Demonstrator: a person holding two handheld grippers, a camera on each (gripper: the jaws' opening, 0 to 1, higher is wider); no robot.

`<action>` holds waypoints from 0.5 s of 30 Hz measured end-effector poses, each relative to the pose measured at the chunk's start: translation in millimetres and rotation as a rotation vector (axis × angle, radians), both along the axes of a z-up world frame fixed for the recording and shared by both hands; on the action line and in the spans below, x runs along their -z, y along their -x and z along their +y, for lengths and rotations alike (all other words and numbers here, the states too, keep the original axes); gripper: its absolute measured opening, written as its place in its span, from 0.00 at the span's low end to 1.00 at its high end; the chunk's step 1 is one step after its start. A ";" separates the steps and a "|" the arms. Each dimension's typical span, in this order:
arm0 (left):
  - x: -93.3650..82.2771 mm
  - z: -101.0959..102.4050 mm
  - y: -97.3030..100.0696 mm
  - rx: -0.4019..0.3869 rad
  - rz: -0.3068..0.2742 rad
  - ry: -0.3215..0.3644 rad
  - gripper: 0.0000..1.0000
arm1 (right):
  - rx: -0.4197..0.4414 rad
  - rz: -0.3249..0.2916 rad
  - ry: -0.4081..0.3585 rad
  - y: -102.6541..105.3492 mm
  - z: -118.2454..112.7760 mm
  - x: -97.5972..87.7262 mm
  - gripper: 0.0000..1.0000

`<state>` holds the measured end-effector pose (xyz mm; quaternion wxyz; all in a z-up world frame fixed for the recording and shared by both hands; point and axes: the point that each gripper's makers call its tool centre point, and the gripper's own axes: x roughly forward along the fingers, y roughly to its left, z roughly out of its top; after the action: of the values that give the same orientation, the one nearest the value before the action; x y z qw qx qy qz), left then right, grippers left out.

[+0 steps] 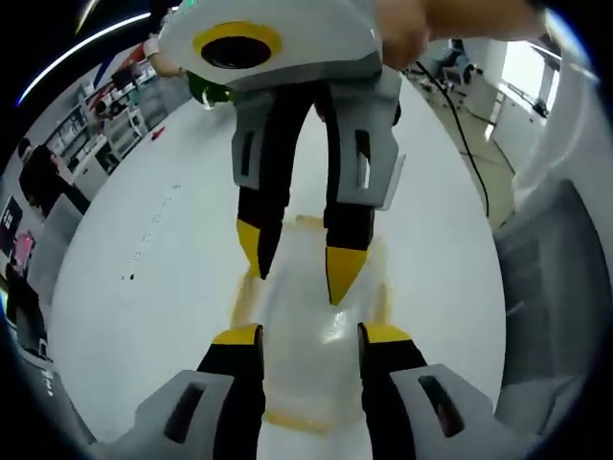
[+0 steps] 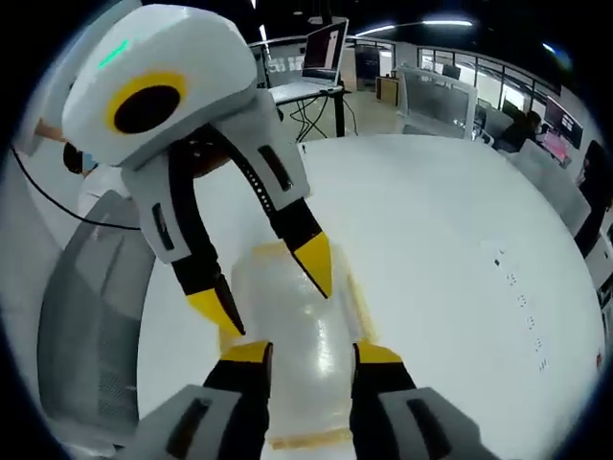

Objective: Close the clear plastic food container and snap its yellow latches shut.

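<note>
A white round table (image 1: 144, 287) in an open office carries everything here, with desks, shelving and a grey chair (image 1: 546, 316) beyond its edge. My left claw (image 1: 308, 334) hangs low over the clear plastic food container (image 1: 311, 316), its two yellow-tipped jaws spread apart, one to each side of the lid and pinching nothing that I can make out. My right claw (image 2: 310, 352), seen in the right gripper view, does the same from the opposite end: jaws spread, straddling the lid, empty. Each claw also comes into the other's view from above, so the two face one another across the box, with tips near the lid; whether any tip actually touches the plastic I cannot tell. The container lies directly below and ahead of both claws, its long axis running from one claw toward the other, so each claw is closest to its own end. The lid appears to sit down on the base. I count one container, two claws, and yellow latches (image 2: 362, 305) along the rim: one down a long side and one across the near short end in the right gripper view, with others likely hidden behind the jaws. I judge the next move to be pressing those latches down.
</note>
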<state>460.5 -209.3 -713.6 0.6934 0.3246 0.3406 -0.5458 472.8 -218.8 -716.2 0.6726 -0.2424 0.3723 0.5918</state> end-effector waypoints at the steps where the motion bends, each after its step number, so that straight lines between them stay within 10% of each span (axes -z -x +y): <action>1: 0.5 0.3 0.6 0.000 0.003 0.000 0.37 | 0.001 0.000 -0.001 -1.3 -0.1 -0.6 0.30; 15: 3.8 -1.7 16.0 0.008 0.008 0.010 0.38 | 0.003 -0.003 -0.008 -12.6 5.5 -2.5 0.33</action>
<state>444.4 -211.0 -717.4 0.6916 0.3200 0.3394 -0.5515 485.5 -213.4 -713.6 0.6749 -0.2400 0.3695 0.5920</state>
